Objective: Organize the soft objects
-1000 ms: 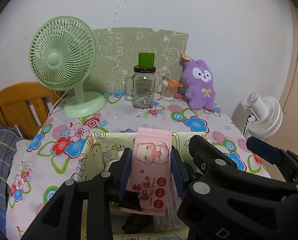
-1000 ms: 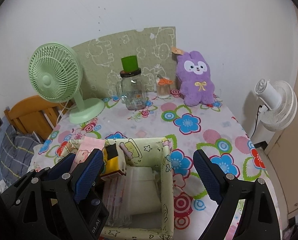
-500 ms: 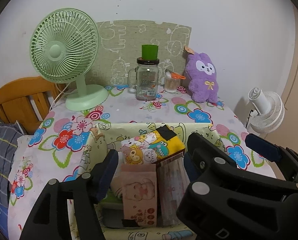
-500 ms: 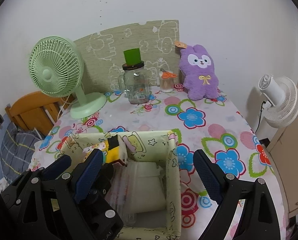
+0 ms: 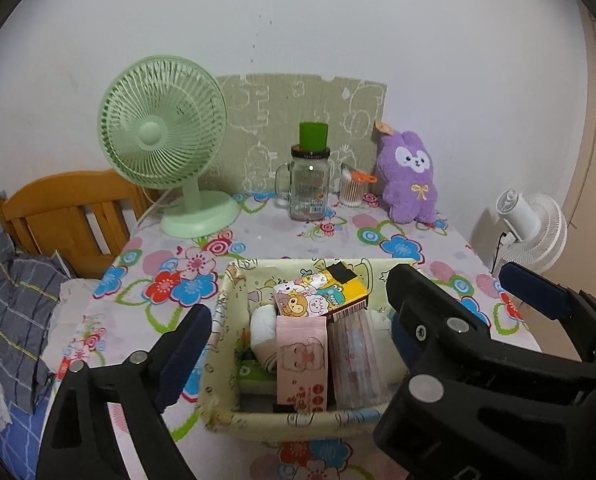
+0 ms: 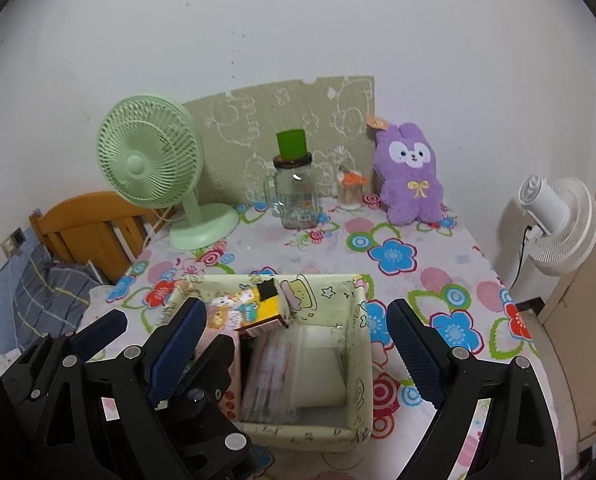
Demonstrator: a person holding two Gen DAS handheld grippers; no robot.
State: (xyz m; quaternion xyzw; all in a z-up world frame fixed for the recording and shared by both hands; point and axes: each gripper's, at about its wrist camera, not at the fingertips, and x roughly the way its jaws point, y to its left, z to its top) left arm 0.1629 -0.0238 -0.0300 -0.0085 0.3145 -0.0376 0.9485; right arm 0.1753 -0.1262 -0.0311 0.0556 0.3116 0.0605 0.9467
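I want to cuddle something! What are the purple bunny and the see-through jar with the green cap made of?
The purple bunny toy looks like fuzzy plush fabric: matte, with a fluffy outline. The clear handled jar looks like glass, shiny and see-through, though clear plastic is possible. Its green cap looks like smooth plastic.

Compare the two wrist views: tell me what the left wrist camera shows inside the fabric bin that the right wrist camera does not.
Only the left wrist view shows the pink wipes pack in full, standing in the fabric bin, with a white roll and a green packet beside it; the left gripper, jaws just opened, holds nothing. Only the right wrist view shows the white bag filling the bin's right side and the open, empty right gripper. Both show the yellow cartoon pack and the purple plush bunny.
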